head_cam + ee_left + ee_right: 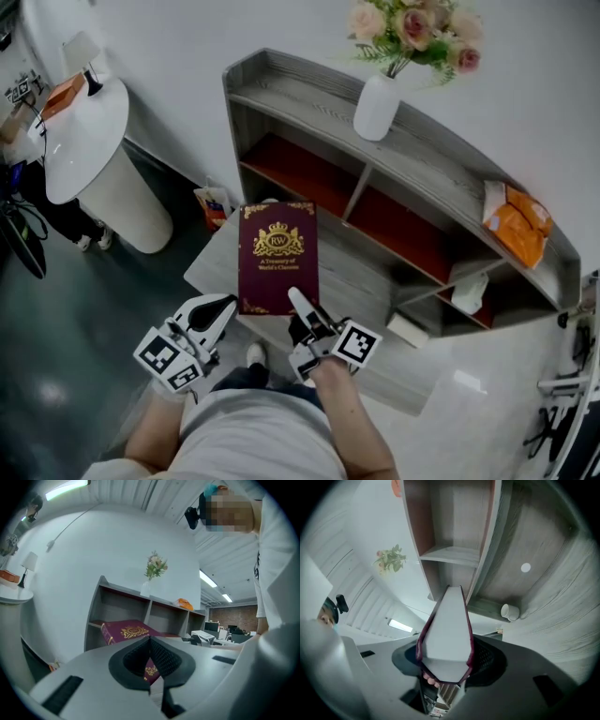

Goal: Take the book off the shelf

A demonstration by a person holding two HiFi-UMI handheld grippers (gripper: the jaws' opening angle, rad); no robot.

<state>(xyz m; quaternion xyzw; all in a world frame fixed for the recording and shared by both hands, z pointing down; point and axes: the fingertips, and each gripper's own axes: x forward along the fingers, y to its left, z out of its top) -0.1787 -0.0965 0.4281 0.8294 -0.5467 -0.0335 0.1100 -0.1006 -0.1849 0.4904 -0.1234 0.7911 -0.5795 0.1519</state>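
At the upper left of the head view stands a round white pedestal (89, 141) with a small lamp (82, 54) and an orange item (64, 94) on top. A small bag (214, 204) sits on the floor just beside the left end of the shelf (309, 94), which runs across the middle toward the right edge. The shelf is grey outside and red inside its open compartments. On its top board a white vase (377, 108) holds pink flowers (412, 28), and further right lies an orange bag (514, 223). A white object (469, 292) shows in the lower right compartment; what it is cannot be told.

The book (277, 258), dark red with a gold crest, is out of the shelf, at the frame's centre, over a grey tabletop (375, 300) in front of it. Whether it rests on that top cannot be told.

The left gripper (225, 309) is at the lower left, near the book's lower left corner; in its own view its jaw tips meet with nothing between them, and the book (129, 631) lies beyond them.

The right gripper (305, 314) sits at the book's lower right corner. In its own view the jaws clamp both covers, with the pale page edge of the book (447, 630) rising from between them toward the shelf.
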